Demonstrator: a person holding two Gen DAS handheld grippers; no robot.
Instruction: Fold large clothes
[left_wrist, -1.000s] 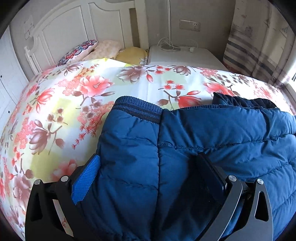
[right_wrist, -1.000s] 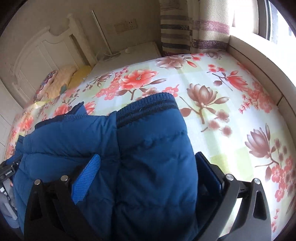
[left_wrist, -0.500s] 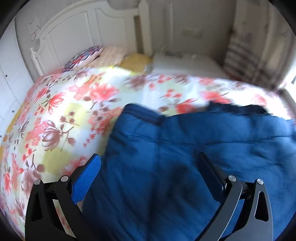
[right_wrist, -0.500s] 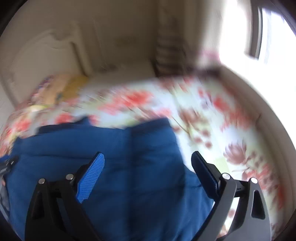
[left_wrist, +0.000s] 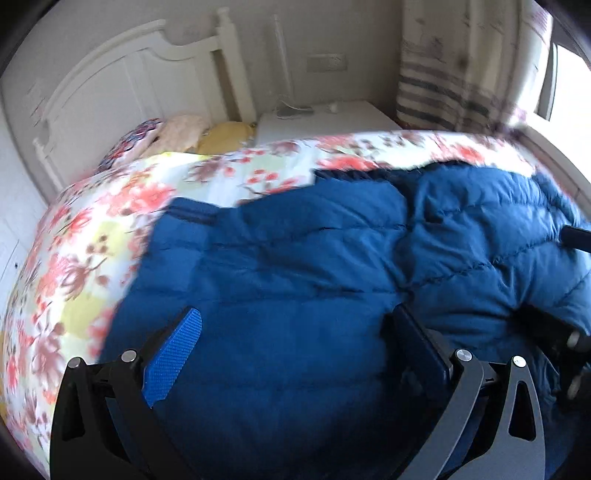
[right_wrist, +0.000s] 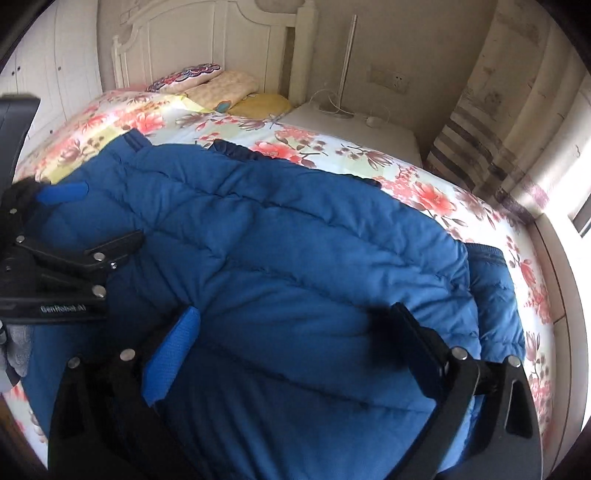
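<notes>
Step in hand: both sleeves folded in, jacket awaiting its cross fold.
The blue jacket lies on the floral bed; left gripper and right gripper hover above it, jaws spread, empty. Next: pinch the near hem.

Puffer jacket lies on the bed, filling the centre of the right wrist view. Pillows at 11 o'clock against the headboard. Nightstand at 1 o'clock beside the bed, curtain at 2. Left gripper over the jacket at 9 o'clock.
</notes>
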